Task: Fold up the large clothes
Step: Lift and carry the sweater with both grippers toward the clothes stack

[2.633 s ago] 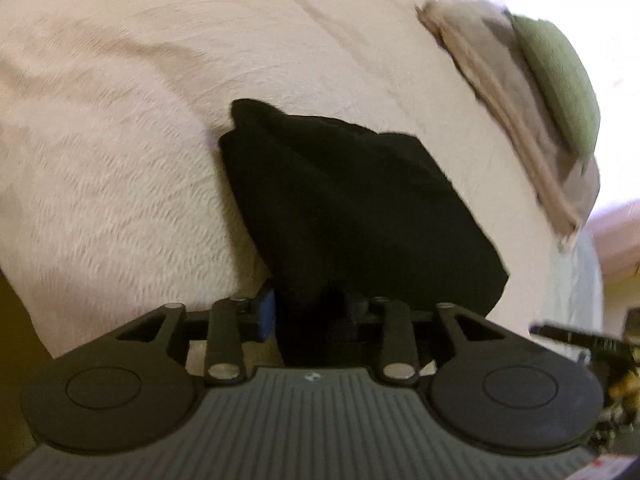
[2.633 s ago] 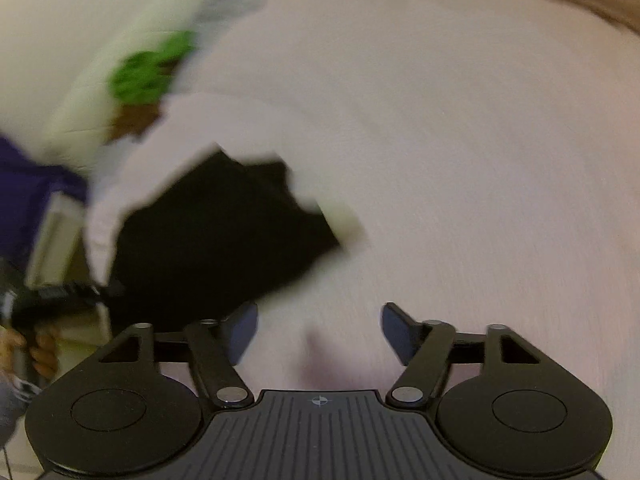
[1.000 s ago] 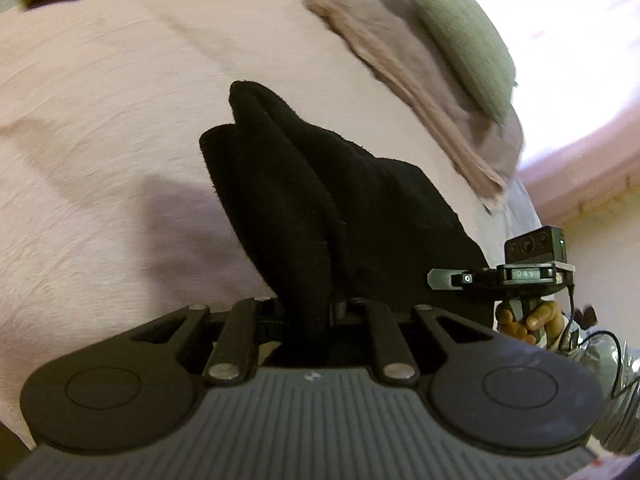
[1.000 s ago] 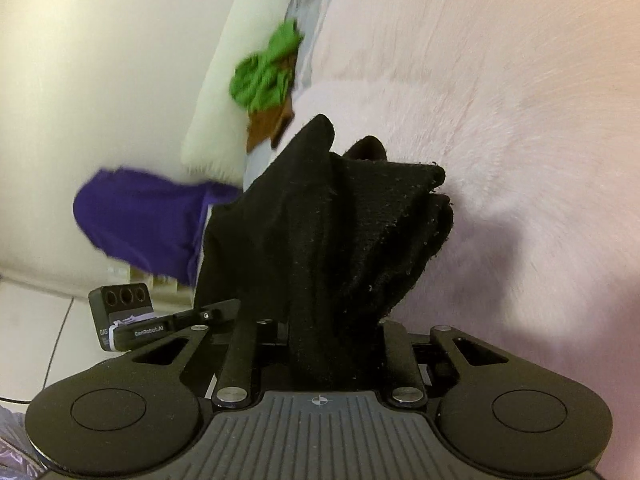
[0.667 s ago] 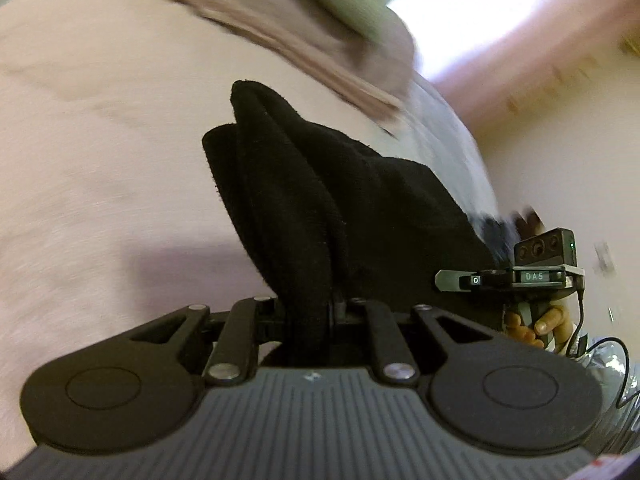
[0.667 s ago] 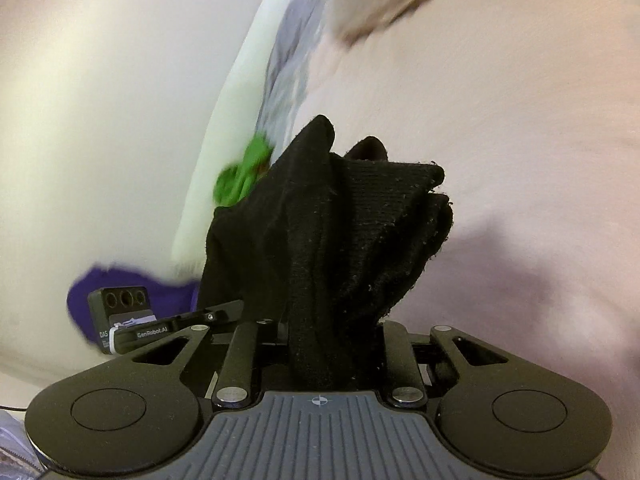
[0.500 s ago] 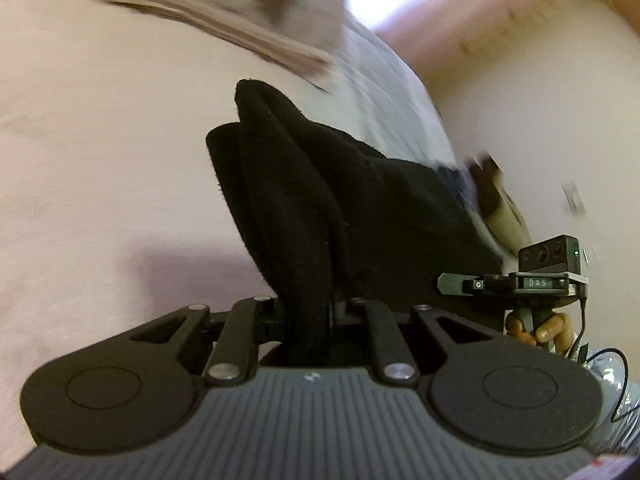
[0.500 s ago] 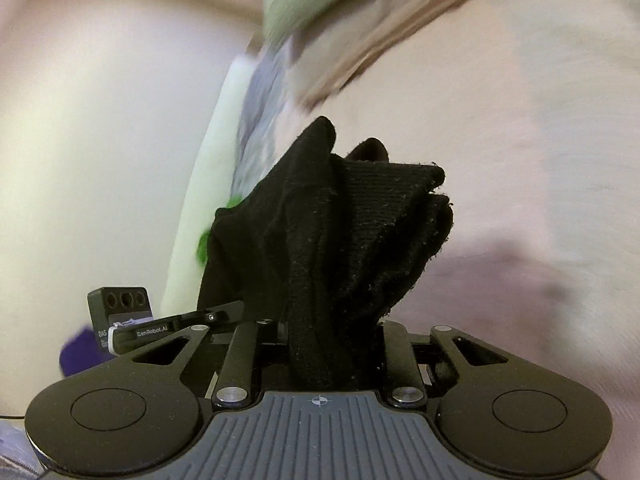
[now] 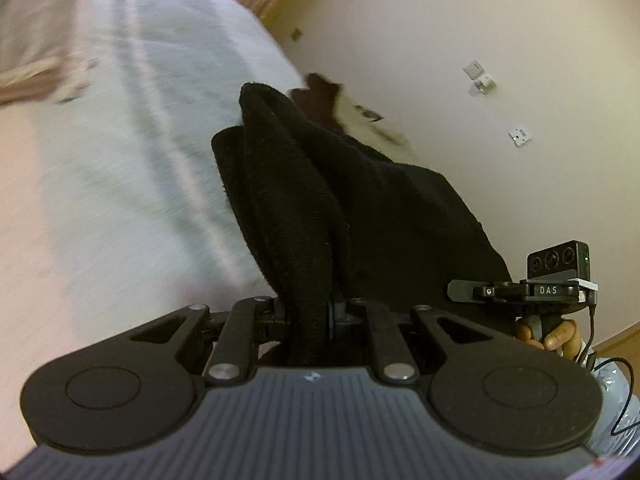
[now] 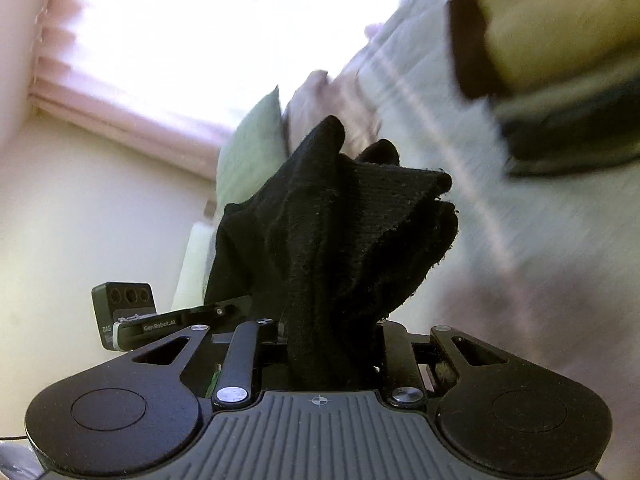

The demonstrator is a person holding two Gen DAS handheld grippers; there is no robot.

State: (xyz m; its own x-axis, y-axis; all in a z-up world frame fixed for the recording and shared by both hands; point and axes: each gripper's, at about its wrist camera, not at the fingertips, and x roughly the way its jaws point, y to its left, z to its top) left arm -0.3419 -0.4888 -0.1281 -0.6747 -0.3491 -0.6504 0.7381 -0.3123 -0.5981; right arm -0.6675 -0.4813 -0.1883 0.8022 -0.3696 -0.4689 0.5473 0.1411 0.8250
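1. The black garment [image 9: 320, 208], bunched and folded, is off the bed [image 9: 120, 184], carried between both grippers.
2. My left gripper [image 9: 310, 316] is clamped on one end, my right gripper [image 10: 332, 340] on the other.
3. Change: a second ago the pink bedcover filled both views; now wall, window and a folded stack [image 10: 560, 60] appear.
4. Judgement: folding done; I am swinging it toward the stack.
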